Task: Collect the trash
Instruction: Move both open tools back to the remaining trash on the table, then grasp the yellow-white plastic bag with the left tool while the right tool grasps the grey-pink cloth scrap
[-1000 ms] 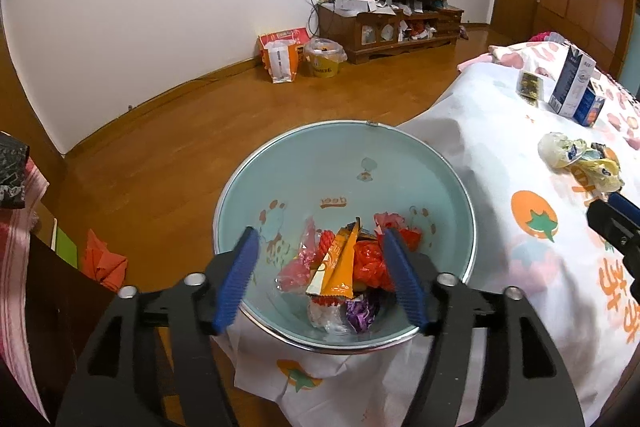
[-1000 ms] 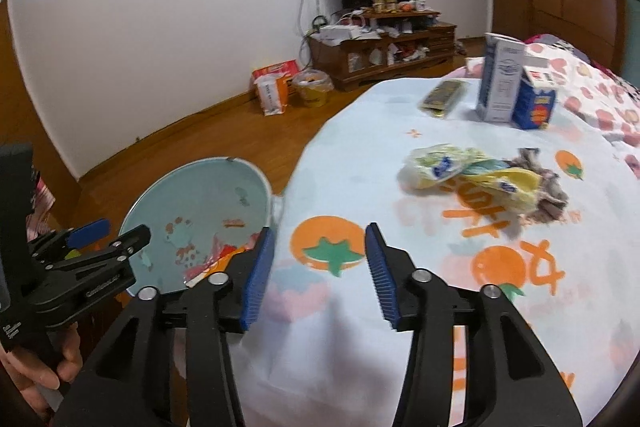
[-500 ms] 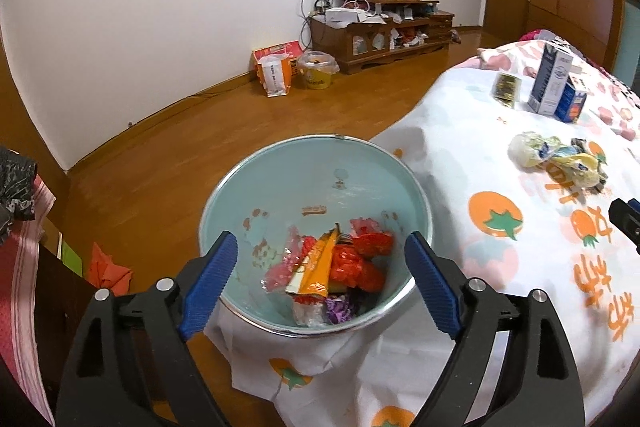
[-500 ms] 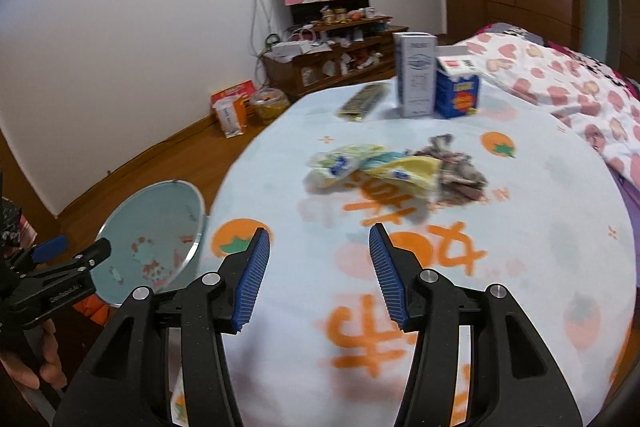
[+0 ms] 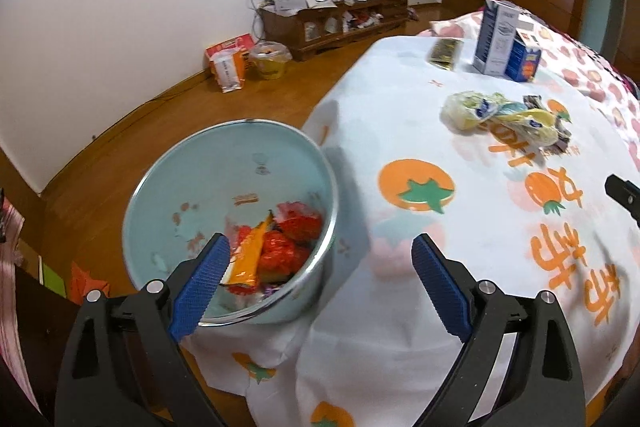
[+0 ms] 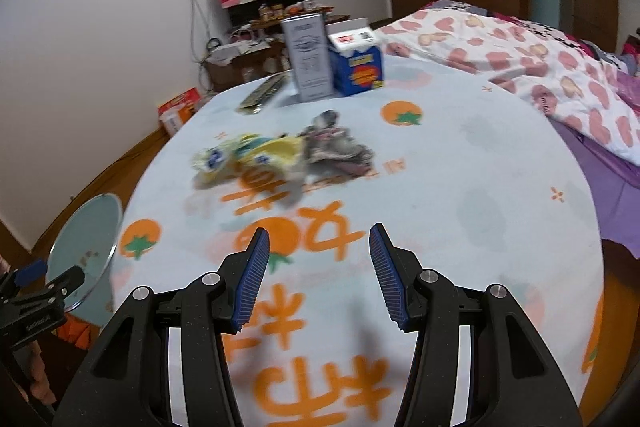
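Note:
A pale blue bowl [image 5: 168, 183] sits at the table's left edge with red and orange wrappers [image 5: 276, 247] in its bottom. My left gripper [image 5: 320, 247] hovers over the bowl's right rim; its jaws are opening wide and nothing is between them. Crumpled yellow and white wrappers [image 5: 504, 115] lie further right on the tablecloth, next to a grey crumpled wrapper [image 6: 336, 147]. In the right wrist view the yellow wrappers [image 6: 248, 159] lie ahead of my right gripper [image 6: 316, 239], which stands open over the cloth, empty. The bowl [image 6: 88, 235] shows at the left there.
Two cartons [image 5: 508, 47] and a dark flat packet [image 5: 444, 53] stand at the table's far side. A quilt with heart prints [image 6: 540, 75] lies on the right. On the wooden floor by the wall are bags [image 5: 228, 63] and a low cabinet [image 5: 332, 19].
My left gripper has opened wide and shifted right from over the bowl's middle toward its right rim. My right gripper has swung right, away from the bowl, to face the wrappers on the cloth.

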The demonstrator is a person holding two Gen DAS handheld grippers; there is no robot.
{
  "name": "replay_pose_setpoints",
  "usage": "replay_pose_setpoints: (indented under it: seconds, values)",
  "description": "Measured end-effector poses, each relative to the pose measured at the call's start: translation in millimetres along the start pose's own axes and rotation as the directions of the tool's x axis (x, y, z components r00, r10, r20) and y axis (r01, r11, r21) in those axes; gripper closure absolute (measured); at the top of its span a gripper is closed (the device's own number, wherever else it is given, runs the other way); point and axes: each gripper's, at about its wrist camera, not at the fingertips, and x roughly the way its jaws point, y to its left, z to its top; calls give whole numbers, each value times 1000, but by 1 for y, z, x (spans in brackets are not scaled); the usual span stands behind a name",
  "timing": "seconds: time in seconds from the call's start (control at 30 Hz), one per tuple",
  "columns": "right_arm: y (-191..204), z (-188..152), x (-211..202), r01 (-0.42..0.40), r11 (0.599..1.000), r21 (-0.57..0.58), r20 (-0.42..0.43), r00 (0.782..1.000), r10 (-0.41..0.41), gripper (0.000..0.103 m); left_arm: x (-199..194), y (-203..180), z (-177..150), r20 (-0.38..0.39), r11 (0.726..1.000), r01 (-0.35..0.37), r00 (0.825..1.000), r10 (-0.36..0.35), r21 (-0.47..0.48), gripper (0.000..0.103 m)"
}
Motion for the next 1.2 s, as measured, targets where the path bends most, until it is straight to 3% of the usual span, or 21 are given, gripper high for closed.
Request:
replay_pose_setpoints:
  seconds: [0.4,0.7,0.87,1.0,1.07,1.2]
  values:
    - [-40,14,17,24,999,32,-21,1000,-23,51,26,-54,38,37,992,62,997,-66,113,14]
    - [-61,29,31,33,998,55,-40,999,-31,51,69,-117,84,22,949,194,978,-206,248,19]
    - [-67,37,39,34,998,51,-49,998,-31,51,93,-148,100,17,917,202,975,-222,344,21]
    - [-69,42,45,24,999,44,-59,998,-21,51,110,-156,102,-39,910,216,976,-216,355,40]
    - [-69,44,49,19,999,39,-64,998,-17,51,114,-156,102,-60,909,235,972,-229,344,57]
    - [-68,50,57,12,999,35,-72,997,-9,51,115,-149,105,-57,914,264,964,-259,308,63]
